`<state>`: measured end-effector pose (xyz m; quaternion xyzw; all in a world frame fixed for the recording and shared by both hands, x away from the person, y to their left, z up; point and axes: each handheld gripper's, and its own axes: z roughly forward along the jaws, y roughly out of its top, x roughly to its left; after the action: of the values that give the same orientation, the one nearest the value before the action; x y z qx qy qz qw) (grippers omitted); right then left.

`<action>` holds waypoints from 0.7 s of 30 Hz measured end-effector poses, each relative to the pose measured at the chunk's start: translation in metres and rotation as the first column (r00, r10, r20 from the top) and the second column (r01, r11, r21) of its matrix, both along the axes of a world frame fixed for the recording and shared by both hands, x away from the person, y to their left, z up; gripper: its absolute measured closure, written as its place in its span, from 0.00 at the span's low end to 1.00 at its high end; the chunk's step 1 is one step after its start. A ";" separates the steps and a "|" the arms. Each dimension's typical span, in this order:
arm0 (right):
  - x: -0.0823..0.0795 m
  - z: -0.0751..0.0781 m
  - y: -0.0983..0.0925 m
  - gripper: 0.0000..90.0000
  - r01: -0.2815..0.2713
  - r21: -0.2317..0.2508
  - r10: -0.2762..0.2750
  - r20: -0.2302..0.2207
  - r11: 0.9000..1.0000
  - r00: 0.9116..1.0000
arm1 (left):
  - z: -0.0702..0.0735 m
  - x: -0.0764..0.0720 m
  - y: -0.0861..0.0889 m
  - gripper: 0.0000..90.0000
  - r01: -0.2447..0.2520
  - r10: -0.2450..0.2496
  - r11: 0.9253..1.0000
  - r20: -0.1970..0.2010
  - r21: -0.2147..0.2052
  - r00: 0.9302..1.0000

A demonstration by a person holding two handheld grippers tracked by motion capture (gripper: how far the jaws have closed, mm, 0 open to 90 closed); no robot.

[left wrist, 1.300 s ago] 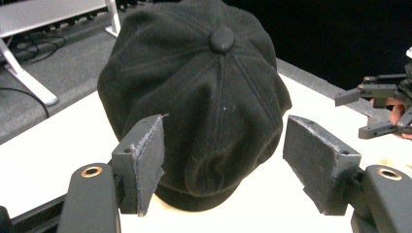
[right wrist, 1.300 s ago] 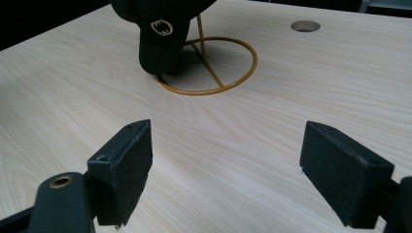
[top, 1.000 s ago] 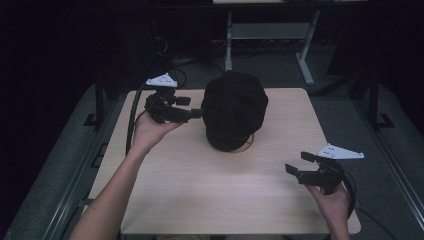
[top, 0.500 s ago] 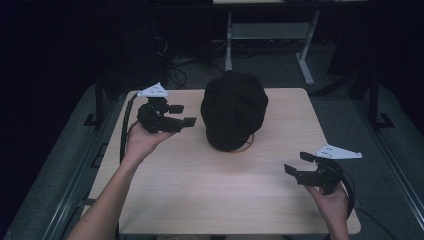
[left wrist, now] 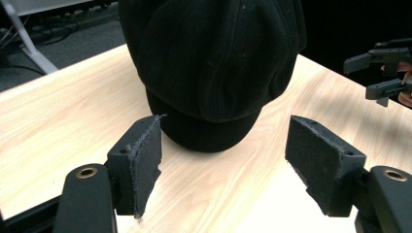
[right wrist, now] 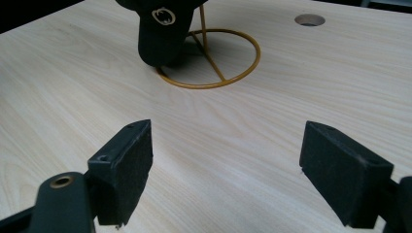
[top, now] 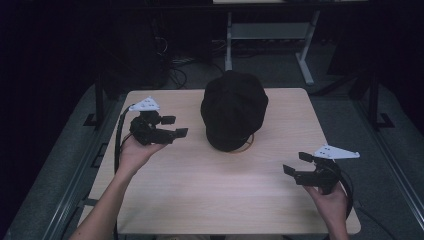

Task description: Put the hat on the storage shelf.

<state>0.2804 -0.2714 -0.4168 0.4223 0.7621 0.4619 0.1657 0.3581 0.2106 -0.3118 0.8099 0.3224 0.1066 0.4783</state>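
A: What fills the middle of the high view?

B: The wooden table (top: pixel 200 200), with the black cap (top: pixel 233 107) on a gold wire stand (right wrist: pixel 214 63) at upper centre.

A: And the grippers?

B: The left gripper (top: pixel 177 126), centre-left, points at the cap, jaws spread with nothing between them. The right gripper (top: pixel 295 163), lower right, well apart from the cap, is likewise released.

1. A light wooden table (top: pixel 200 200) with rounded corners fills the middle of the scene.
2. A small round hole (right wrist: pixel 309 20) is cut into the tabletop.
3. A white desk frame (top: pixel 300 50) stands on the grey floor (top: pixel 395 150) beyond the far edge.
4. Tangled cables (top: pixel 172 62) lie far left.
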 end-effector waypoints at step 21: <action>0.000 -0.002 0.001 0.21 -0.005 -0.006 0.005 -0.008 1.000 1.000 | -0.038 -0.022 0.021 0.29 -0.040 0.039 0.999 -0.025 -0.035 0.999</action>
<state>0.2808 -0.2704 -0.4185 0.4218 0.7651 0.4584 0.1630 0.3364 0.2319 -0.3497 0.7961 0.3458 0.1003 0.4864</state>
